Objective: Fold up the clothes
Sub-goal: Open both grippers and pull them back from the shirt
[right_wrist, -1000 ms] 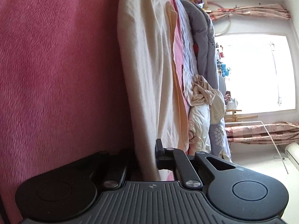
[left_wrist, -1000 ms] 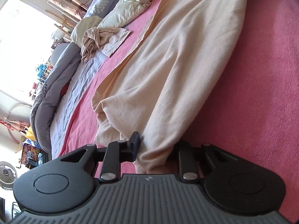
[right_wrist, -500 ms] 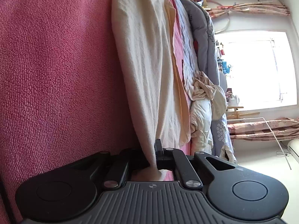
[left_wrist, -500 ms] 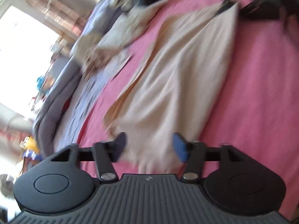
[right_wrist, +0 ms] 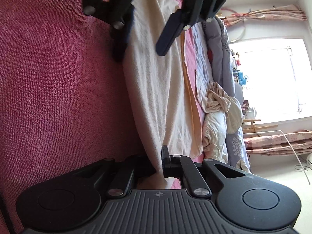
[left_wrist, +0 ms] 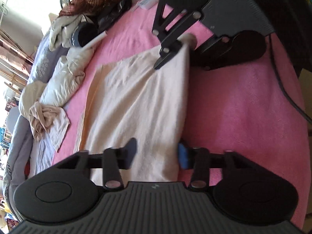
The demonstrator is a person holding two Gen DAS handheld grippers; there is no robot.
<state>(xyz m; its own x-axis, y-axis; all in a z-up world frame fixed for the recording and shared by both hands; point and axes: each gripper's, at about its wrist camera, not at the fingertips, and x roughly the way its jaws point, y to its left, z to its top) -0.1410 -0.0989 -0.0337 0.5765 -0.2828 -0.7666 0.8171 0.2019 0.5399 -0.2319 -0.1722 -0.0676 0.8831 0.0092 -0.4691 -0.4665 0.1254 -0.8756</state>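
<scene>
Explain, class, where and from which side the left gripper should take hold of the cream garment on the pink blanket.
Probably the near end of the cream garment, the fabric lying between the left gripper's parted jaws, which have just been closing. Come from this end, along its length: the right gripper already pinches the far end, so the near end lies free.

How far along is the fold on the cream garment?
Done: the cream garment lies doubled lengthwise on the pink blanket. In hand: the right gripper is shut on one end; the left gripper straddles the other end, its jaws just closing but pads not yet pressing. Left: regrasp, fold end to end, then the crumpled clothes beside it.
</scene>
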